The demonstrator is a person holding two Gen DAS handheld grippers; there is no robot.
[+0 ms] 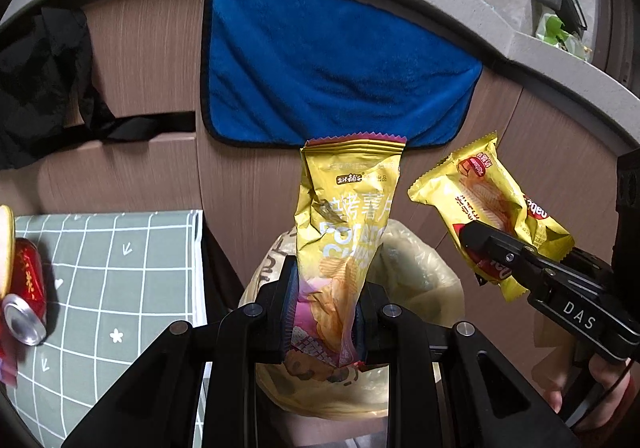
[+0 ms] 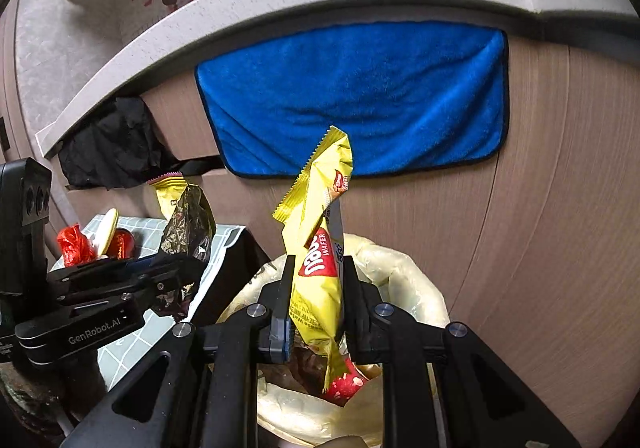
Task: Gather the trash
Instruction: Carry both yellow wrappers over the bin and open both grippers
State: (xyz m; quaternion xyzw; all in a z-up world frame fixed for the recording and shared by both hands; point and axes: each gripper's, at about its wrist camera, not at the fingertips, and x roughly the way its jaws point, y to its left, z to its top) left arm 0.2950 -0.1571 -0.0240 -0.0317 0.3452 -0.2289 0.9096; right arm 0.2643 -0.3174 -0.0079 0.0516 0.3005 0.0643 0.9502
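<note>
Table w/ a green grid cloth [image 1: 120, 268] sits at far left; a red soda can [image 1: 26, 298] lies on its side near the left edge, more red scraps beside it. Just right of the table's right edge is the trash bin, lined w/ a pale plastic bag [image 1: 420, 268], wrappers already inside.

Left gripper [image 1: 326, 312] is clamped on the lower part of a yellow potato chip bag [image 1: 348, 208], which stands up over the bin mouth. It looks empty, crinkly foil: very light, limp, slick, prob. best pinched on a flat crumpled section, as now, not at the sealed edge.

To its right, the right gripper [image 2: 316, 312] is pinched shut on a yellow wafer wrapper [image 2: 320, 248], gripped around mid-length, upper end flopping sideways, lower tail hanging toward the bin. Same feel I'd guess: near weightless, soft, slippery. It may cling to the pads on release.

Behind both, a blue towel [image 1: 328, 68] hangs on the cabinet front under the counter edge.
</note>
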